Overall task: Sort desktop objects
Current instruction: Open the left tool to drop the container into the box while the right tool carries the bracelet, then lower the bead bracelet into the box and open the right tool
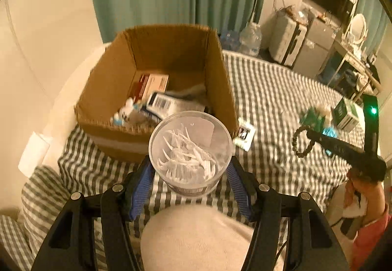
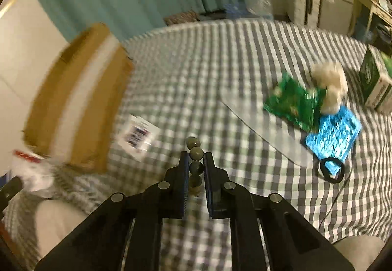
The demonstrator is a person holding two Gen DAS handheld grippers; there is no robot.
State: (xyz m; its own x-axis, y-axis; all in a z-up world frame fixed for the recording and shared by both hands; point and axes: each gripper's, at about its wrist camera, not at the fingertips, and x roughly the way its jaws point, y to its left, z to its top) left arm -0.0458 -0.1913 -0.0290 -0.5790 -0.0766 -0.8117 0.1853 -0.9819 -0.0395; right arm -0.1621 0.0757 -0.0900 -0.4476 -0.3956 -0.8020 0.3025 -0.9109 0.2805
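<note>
Box: cardboard box stands open at the left of the checked bedspread, already holding a red-and-white carton, a barcoded packet and small white items.
Left gripper: left gripper is clamped on a clear round tub of white floss picks, its blue pads pressed to both sides; the tub hangs just short of the box's near wall, above the bedspread.
Step in hand: by the look of it, carrying the tub to the box.
Next move, left: likely lift it over the near wall, then let go inside, clear of the packet.
Card: small printed card lies beside the box's right corner.
Right gripper: right gripper is closed tight on a string of dark beads, which dangles as a loop in the left camera's view.
Next move, right: probably swing left to the box after the tub; the loop could snag the wall.
Unsorted: green packet, fluffy toy, blue packet, black hair tie and green-and-white carton wait at the right.
</note>
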